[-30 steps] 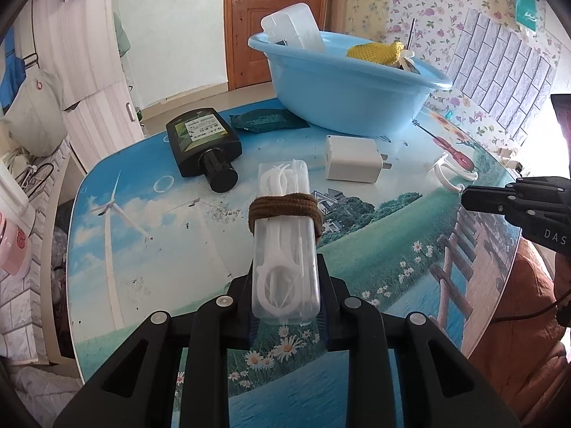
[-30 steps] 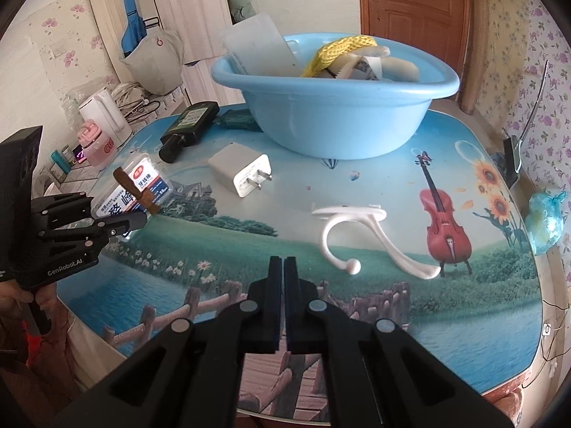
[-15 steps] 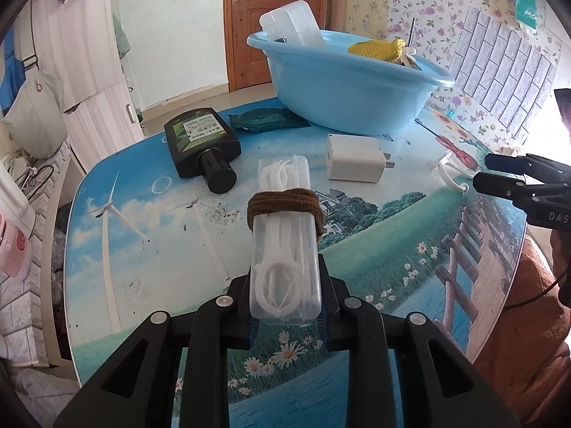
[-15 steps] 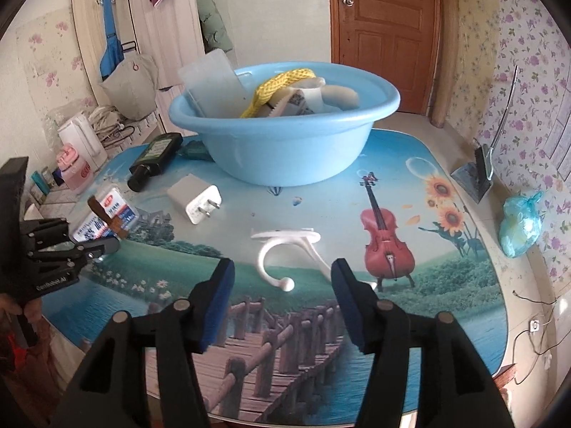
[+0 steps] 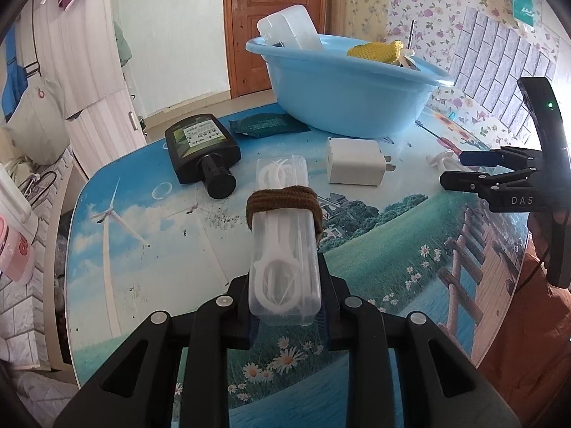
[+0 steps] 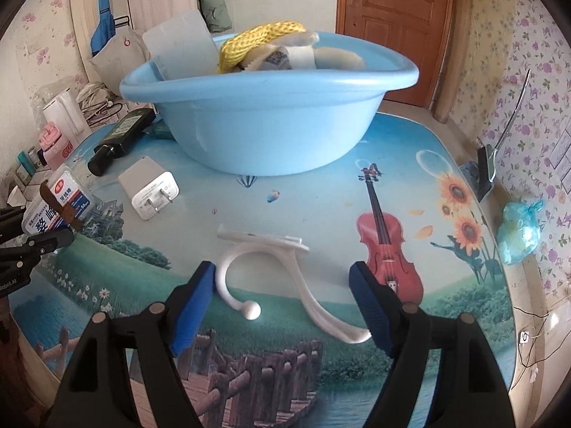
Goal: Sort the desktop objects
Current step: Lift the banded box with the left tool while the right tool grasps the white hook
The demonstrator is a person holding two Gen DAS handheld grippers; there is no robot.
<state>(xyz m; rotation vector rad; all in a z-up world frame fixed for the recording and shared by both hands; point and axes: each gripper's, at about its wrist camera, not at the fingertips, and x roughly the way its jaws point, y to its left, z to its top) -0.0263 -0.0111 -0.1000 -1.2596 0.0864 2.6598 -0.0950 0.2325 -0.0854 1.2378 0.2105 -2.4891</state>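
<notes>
Printed tabletop [image 6: 321, 192], one basin [image 6: 264, 125], left tongs [image 5: 285, 315] gripping one floss box [image 5: 283, 249], right tongs [image 6: 285, 303] opening around hook [image 6: 282, 274]

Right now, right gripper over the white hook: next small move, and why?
Probably ease the right gripper down a little and then close. Its jaws are opening and already straddle the white hook, which lies flat on the table with neither pad pressing on it. The left gripper is busy, shut on the floss pick box, so the hook is the right's to take.
</notes>
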